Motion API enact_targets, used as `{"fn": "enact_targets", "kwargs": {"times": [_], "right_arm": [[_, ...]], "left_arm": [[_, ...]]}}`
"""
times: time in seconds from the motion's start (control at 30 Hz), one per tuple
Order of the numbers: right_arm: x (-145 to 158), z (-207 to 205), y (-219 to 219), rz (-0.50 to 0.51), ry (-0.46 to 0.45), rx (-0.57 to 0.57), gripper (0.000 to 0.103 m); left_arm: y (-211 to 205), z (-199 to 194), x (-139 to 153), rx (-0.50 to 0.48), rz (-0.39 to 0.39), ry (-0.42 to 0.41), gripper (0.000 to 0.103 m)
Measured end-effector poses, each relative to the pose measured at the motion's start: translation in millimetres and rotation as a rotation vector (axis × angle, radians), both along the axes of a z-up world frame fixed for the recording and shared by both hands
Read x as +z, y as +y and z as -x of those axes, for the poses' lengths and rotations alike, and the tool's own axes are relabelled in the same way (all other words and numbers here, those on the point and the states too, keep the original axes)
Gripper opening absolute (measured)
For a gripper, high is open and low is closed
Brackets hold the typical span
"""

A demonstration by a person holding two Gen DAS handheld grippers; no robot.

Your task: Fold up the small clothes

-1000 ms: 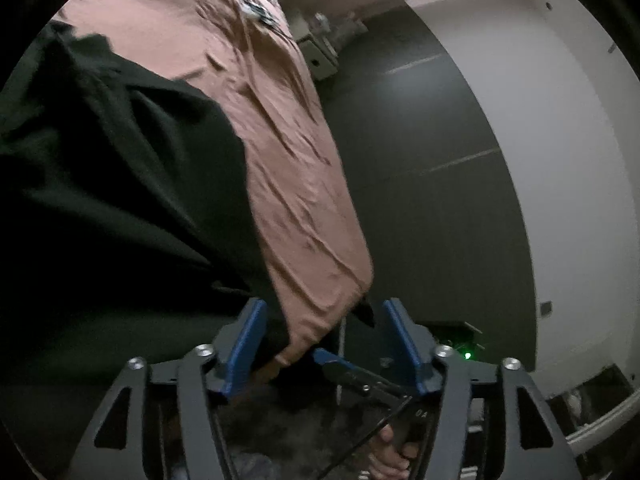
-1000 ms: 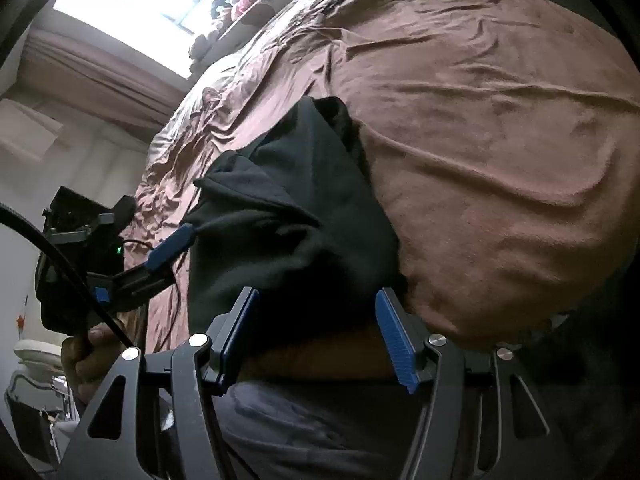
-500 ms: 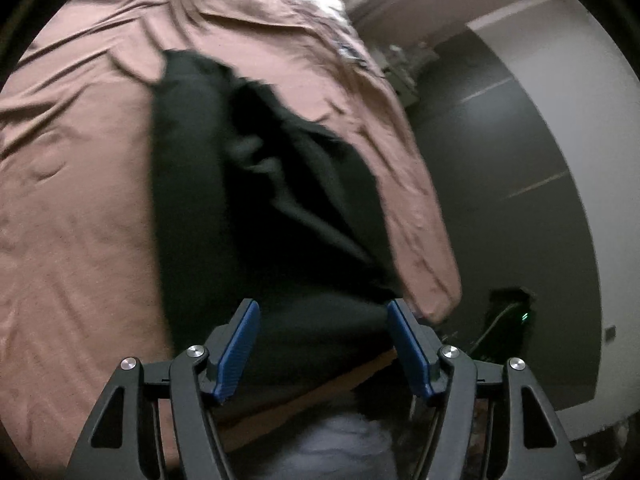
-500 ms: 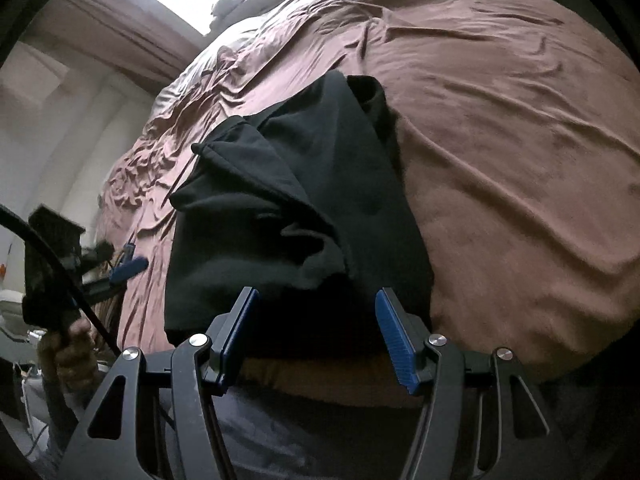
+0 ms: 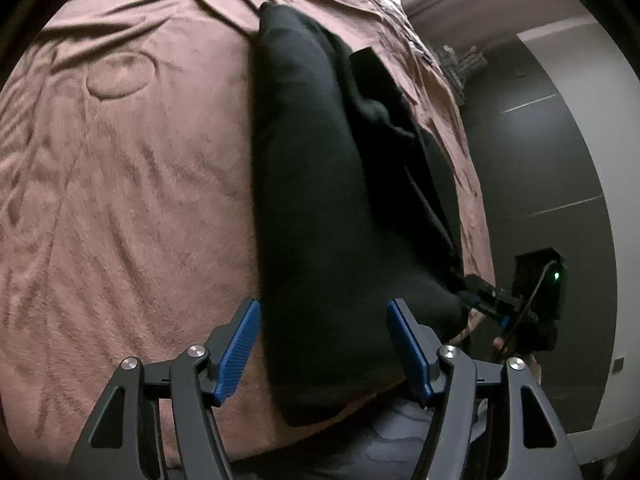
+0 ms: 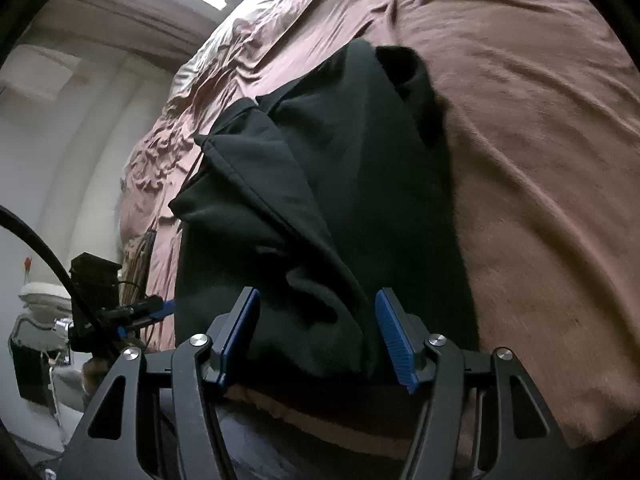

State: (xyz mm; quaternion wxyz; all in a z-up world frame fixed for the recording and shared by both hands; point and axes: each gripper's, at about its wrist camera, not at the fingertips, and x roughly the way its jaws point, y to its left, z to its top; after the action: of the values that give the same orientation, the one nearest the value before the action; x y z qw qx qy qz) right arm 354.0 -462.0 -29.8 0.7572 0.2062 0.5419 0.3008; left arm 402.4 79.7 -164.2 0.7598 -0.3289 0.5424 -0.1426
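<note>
A black garment (image 5: 320, 200) lies folded lengthwise in a long strip on the brown bedspread (image 5: 120, 200), near the bed's edge; it also shows in the right wrist view (image 6: 340, 200) with a folded flap on its left side. My left gripper (image 5: 324, 344) is open, its blue pads either side of the garment's near end. My right gripper (image 6: 316, 332) is open too, straddling the near end from the other side. Neither holds cloth. Each gripper shows in the other's view, the right one (image 5: 492, 300) and the left one (image 6: 132, 312).
The bed's near edge runs just below the garment (image 6: 320, 408). A dark floor (image 5: 528, 160) and a white wall (image 5: 592, 100) lie to the right of the bed. A small black device with a green light (image 5: 556, 276) stands on the floor. Pale curtains (image 6: 80, 140) hang to the left.
My left gripper has swung from the bed's side edge to face the garment along its length. My right gripper has moved closer to the garment's near end. Both stayed open.
</note>
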Motion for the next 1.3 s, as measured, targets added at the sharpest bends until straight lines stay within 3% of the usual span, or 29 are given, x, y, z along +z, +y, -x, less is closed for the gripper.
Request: {"fn": "enact_targets", "kwargs": {"times": [0.17,0.3,0.67,1.3], "right_arm": [[-13.5,-25.5,12.4,0.023,0.023,0.045,0.035],[-10.0,-30.7,23.7,0.07,-0.01,0.095,0.01],[23.4,-2.6,0.1,0.09,-0.127,0.051,0.007],[9.2,29.9,-38.3,0.101,-0.135,-0.043,0.006]], "left_arm": [[-1.0,1.2,-7.3,0.007,-0.028,0.019,0.059],[-1.7,2.3,-11.5,-0.001,-0.042,0.039,0.058],[-26.5,-12.9,-8.3,-0.061,-0.094,0.012,0.058],[-45.8,-31.1,-6.8,-0.095,-0.101,-0.007,0.056]]}}
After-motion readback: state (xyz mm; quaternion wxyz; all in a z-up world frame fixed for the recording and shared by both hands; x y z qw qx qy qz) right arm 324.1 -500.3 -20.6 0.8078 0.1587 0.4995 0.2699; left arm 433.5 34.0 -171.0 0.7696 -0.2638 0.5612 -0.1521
